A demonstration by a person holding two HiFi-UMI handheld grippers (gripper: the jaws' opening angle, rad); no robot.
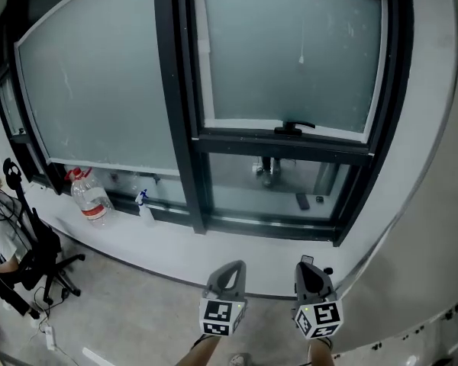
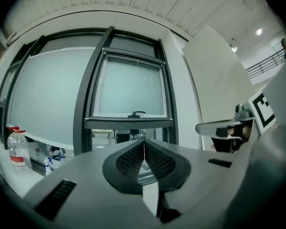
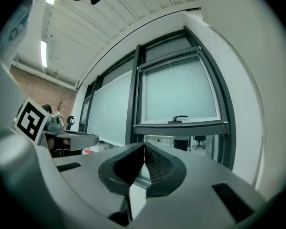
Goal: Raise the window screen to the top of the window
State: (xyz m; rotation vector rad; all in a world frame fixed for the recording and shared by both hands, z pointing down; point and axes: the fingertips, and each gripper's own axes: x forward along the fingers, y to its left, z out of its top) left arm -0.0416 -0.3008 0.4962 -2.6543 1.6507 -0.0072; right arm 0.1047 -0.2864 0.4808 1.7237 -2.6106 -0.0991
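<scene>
Your left gripper (image 1: 230, 269) and right gripper (image 1: 306, 265) hover side by side, each with its jaws pressed together on nothing. The window screen (image 1: 290, 52) hangs ahead of and above them, well apart. Its black handle (image 1: 293, 127) sits nearer your right gripper.

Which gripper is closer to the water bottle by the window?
Left. In the head view, the left gripper is below and right of the water bottle; the right gripper is farther right again.

Window sill (image 1: 175, 242) just has a water bottle (image 1: 89, 199) and a little spray bottle (image 1: 143, 203) standing on it.
</scene>
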